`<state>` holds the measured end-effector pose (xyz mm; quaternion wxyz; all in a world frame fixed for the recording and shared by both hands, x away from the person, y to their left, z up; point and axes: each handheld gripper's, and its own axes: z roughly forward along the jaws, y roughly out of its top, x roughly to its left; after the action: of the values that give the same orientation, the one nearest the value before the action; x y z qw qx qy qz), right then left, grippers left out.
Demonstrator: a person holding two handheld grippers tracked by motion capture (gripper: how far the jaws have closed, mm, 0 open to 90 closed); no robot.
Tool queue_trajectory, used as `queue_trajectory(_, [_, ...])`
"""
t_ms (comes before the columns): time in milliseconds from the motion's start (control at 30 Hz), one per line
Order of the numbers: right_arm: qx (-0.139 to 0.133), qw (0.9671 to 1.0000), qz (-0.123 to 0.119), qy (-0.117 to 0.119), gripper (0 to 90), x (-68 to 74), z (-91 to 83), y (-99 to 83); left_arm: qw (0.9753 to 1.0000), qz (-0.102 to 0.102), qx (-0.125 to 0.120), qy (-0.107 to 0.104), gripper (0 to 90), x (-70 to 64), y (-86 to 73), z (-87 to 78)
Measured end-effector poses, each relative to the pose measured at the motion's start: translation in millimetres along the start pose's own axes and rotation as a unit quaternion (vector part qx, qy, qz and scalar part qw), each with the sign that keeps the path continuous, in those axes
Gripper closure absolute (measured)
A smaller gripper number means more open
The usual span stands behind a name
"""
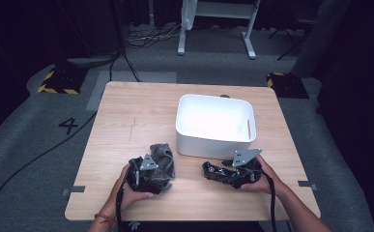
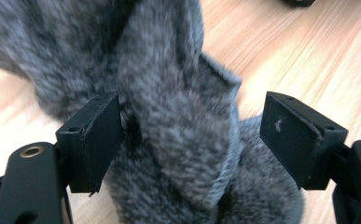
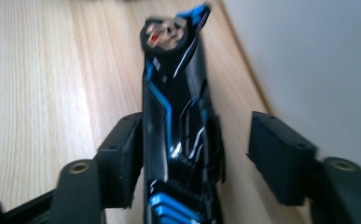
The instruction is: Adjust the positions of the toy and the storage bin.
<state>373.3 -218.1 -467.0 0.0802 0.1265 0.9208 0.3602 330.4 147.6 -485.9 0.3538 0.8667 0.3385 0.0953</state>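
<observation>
A grey furry soft piece (image 1: 163,153) lies on the wooden table (image 1: 126,121) left of centre. My left gripper (image 1: 158,168) is down over it. In the left gripper view the fur (image 2: 178,116) bulges between the spread jaws of the left gripper (image 2: 192,135); the left jaw touches it and the right jaw stands apart. A black and blue glossy object (image 1: 214,172) lies in front of the white bin. My right gripper (image 1: 222,174) straddles it. In the right gripper view this object (image 3: 178,116) rests against the left jaw of the open right gripper (image 3: 197,154).
A white rectangular bin (image 1: 216,145) stands right of centre on the table, just beyond the right gripper; its wall (image 3: 318,70) shows close on the right. Cables and a white stand's feet (image 1: 213,43) lie on the floor beyond the table.
</observation>
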Motion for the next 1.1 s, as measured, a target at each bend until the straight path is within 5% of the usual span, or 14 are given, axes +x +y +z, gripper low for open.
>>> queue_trajectory(367, [0.053,0.9986,0.0,0.005,56.6,0.7,5.4,-7.1,0.9999,-0.009,-0.014,-0.002,21.8,3.8,-10.6,3.4])
queue_trajectory(567, [0.048,0.9988,0.008,-0.001,57.2,1.1,5.5,-9.3,0.9998,0.003,-0.02,-0.004,18.5,3.1,-14.3,6.1])
queue_trajectory(800, [0.037,0.9992,0.011,-0.009,57.6,0.8,5.3,-11.7,0.9993,0.025,-0.014,0.024,19.5,-1.8,-14.9,8.4])
queue_trajectory(1100, [0.027,0.9993,0.023,-0.015,57.8,-3.5,1.7,-16.2,0.999,0.021,-0.019,0.035,19.1,-4.9,-15.1,4.5])
